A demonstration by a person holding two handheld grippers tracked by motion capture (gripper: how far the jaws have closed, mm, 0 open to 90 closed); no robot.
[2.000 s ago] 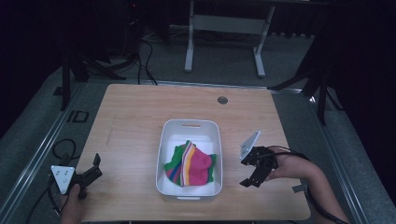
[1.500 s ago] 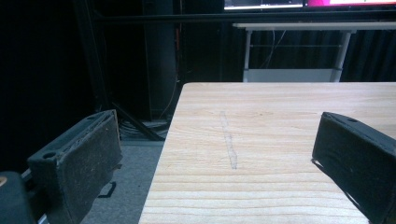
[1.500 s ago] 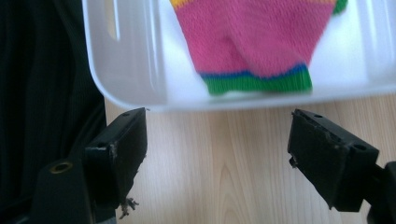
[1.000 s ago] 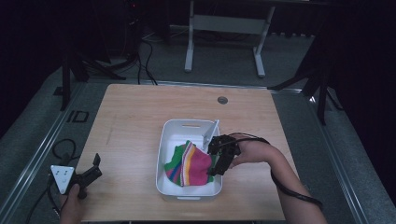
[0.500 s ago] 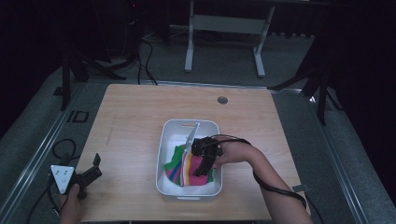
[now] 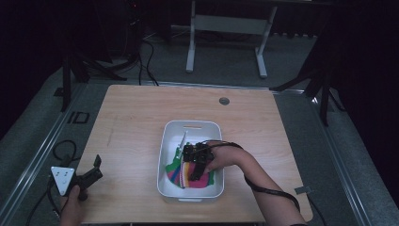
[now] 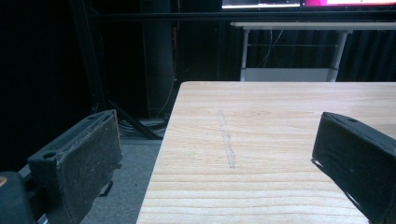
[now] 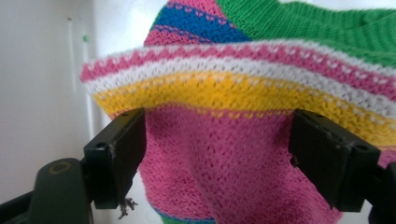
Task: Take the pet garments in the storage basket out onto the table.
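The striped knit cloth [image 8: 243, 116] is lying bunched inside the white bin [image 6: 168, 136]. The right gripper [image 6: 195, 165] is hovering over it, jaws spread wide around a pink fold; closing deep on that fold should be gripping best. The left gripper [image 6: 89, 178] is resting far left of the bin, jaws wide, holding nothing

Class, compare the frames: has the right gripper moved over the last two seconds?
Yes. The right gripper moved left from the table beside the white bin to over the knitted cloth inside.

Knitted cloth [image 6: 181, 175] partly hidden beneath the right hand-held gripper [image 6: 194, 165].
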